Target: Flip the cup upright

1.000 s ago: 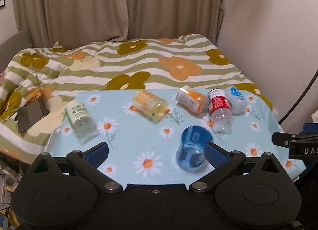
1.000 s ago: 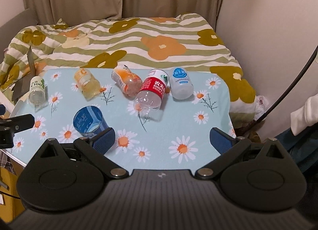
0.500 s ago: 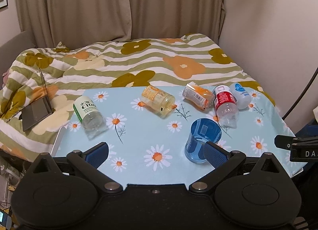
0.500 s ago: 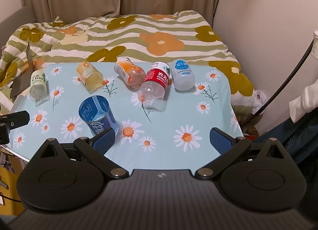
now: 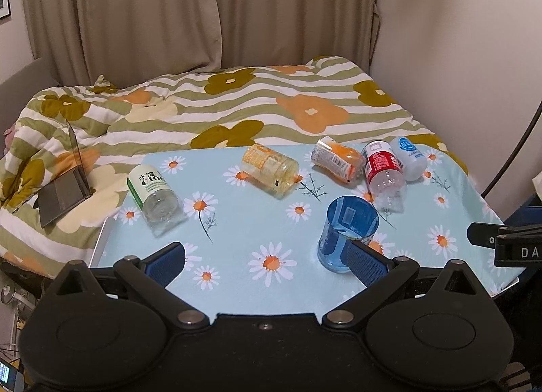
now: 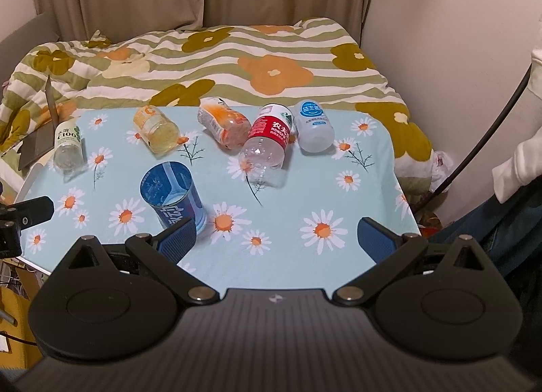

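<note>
So translucent blue plastic cup (image 5: 347, 233) already standing mouth-up on daisy-print counter (image 5: 257, 222). Left gripper (image 5: 267, 258) and right gripper (image 6: 276, 238) both wide open, empty (flip looks done). Next: back off without nudging it.

The green-banded bottle (image 5: 154, 190) reads "C100"; the red-labelled bottle (image 6: 271, 138) "NONGFU"; the right gripper's mount (image 5: 518, 246) "DA".
</note>
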A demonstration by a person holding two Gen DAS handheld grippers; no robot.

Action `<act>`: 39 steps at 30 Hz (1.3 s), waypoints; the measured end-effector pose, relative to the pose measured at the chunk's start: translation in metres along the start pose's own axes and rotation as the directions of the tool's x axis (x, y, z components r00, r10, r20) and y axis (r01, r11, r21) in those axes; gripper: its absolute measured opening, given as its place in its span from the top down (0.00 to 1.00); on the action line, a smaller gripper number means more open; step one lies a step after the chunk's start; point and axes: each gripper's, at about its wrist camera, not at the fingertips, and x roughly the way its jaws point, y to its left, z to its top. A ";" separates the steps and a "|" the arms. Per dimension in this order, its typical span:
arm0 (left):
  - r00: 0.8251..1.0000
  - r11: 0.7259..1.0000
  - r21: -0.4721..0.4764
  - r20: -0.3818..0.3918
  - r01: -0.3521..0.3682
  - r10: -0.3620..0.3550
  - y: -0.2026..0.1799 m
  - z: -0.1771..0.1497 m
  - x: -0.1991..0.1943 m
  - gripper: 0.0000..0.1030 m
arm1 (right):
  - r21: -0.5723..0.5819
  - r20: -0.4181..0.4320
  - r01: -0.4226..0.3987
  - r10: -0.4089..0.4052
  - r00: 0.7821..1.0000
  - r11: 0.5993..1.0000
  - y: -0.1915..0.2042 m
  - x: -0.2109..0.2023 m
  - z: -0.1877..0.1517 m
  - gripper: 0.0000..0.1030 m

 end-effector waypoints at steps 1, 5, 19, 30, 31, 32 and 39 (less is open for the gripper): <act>1.000 1.000 0.000 0.002 -0.002 0.002 0.001 0.000 0.000 0.00 | 0.001 0.000 0.000 0.000 1.000 1.000 0.001 -0.001 0.000 0.00; 1.000 1.000 -0.002 0.004 -0.004 0.004 0.002 -0.001 0.000 0.00 | 0.001 0.000 0.000 0.000 1.000 1.000 0.001 -0.001 0.000 0.00; 1.000 1.000 0.005 0.003 -0.013 0.013 0.004 0.002 0.001 0.00 | 0.006 -0.001 0.001 -0.001 1.000 1.000 0.001 0.001 0.000 0.00; 1.000 1.000 0.011 0.001 -0.015 0.015 0.003 0.005 0.003 0.00 | 0.009 -0.004 0.000 0.000 1.000 1.000 0.002 0.001 0.000 0.00; 1.000 1.000 0.014 0.001 -0.017 0.017 0.003 0.006 0.004 0.00 | 0.010 -0.004 0.000 0.000 1.000 1.000 0.000 0.002 0.001 0.00; 1.000 1.000 0.016 0.001 -0.018 0.018 0.002 0.007 0.005 0.00 | 0.010 -0.003 0.000 0.000 1.000 1.000 0.000 0.002 0.001 0.00; 1.000 1.000 0.019 -0.005 -0.022 0.022 0.002 0.007 0.009 0.00 | 0.010 -0.003 -0.002 0.002 1.000 1.000 -0.001 0.002 0.001 0.00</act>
